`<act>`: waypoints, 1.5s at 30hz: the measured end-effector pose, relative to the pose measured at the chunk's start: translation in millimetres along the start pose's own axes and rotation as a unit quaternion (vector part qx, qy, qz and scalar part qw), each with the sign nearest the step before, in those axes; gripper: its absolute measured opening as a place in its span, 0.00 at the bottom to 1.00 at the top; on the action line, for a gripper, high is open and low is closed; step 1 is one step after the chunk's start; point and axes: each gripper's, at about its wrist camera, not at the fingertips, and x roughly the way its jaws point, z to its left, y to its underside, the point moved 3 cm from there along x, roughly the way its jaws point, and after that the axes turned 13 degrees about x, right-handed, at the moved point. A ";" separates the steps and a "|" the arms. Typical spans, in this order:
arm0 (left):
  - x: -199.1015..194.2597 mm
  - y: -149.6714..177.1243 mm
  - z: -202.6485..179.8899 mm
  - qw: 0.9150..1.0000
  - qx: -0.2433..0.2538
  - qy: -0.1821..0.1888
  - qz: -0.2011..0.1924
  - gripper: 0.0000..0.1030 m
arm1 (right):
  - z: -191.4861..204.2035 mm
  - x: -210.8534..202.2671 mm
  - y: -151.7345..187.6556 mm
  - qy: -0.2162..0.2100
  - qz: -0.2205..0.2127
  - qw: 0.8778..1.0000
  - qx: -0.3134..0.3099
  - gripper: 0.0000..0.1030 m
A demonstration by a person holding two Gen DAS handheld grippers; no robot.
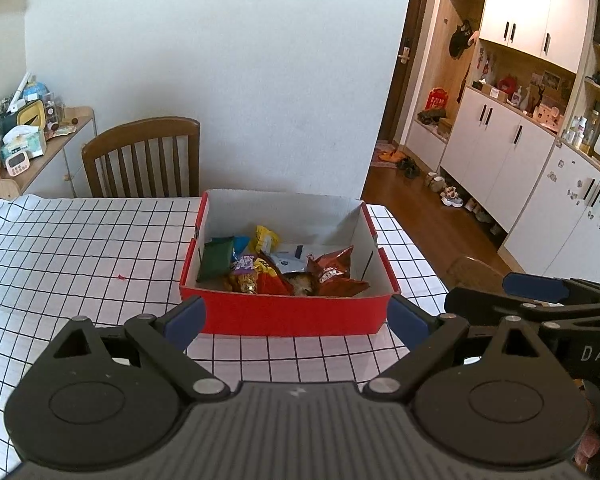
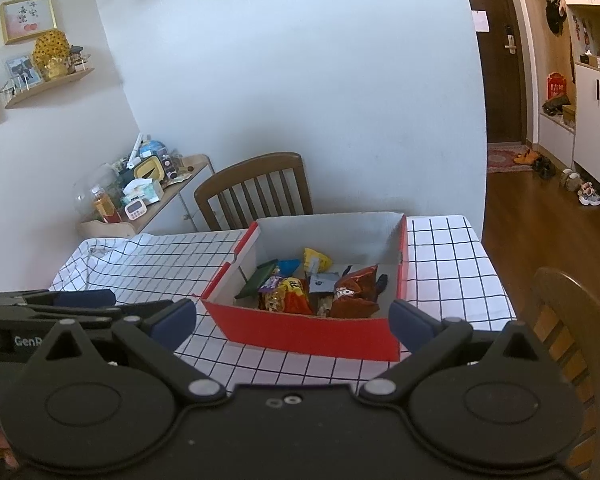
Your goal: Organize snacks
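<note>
A red cardboard box [image 1: 288, 314] [image 2: 312, 334] with white inner walls stands on the checked tablecloth [image 1: 68, 248] [image 2: 452, 272]. Inside lie several snack packets: a dark green one [image 1: 217, 258], a yellow one [image 1: 265, 238] [image 2: 316, 258], an orange one [image 2: 296, 294] and a red-brown one [image 1: 332, 270] [image 2: 358, 290]. My left gripper [image 1: 296, 318] hovers open just in front of the box, holding nothing. My right gripper [image 2: 292, 320] is open too, close to the box's near wall, and empty. Each gripper shows at the edge of the other's view.
A wooden chair [image 1: 144, 158] [image 2: 256, 190] stands behind the table against the white wall. A second chair back [image 2: 564, 320] is at the right. A cluttered side shelf [image 1: 28, 136] [image 2: 140, 188] sits at the left. White cabinets [image 1: 500, 152] and a hallway lie to the right.
</note>
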 end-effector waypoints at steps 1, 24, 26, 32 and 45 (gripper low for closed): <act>-0.5 0.2 -0.3 1.000 0.000 0.000 -0.001 0.95 | 0.3 -0.3 0.1 0.000 0.000 1.000 0.000 1.00; -4.9 0.3 -3.8 1.000 0.004 -0.003 -0.003 0.95 | -1.0 -4.1 4.2 0.002 -0.001 1.000 0.011 1.00; -4.7 0.2 -3.9 1.000 0.003 -0.002 -0.002 0.95 | -1.4 -4.3 4.4 0.003 -0.001 1.000 0.011 1.00; -4.7 1.3 -5.5 1.000 0.003 0.000 -0.002 0.95 | -2.9 -5.8 4.3 0.005 -0.002 1.000 0.012 1.00; -9.4 6.4 -22.4 1.000 0.006 -0.005 -0.003 0.95 | -11.4 -17.4 9.0 0.008 -0.002 1.000 0.019 1.00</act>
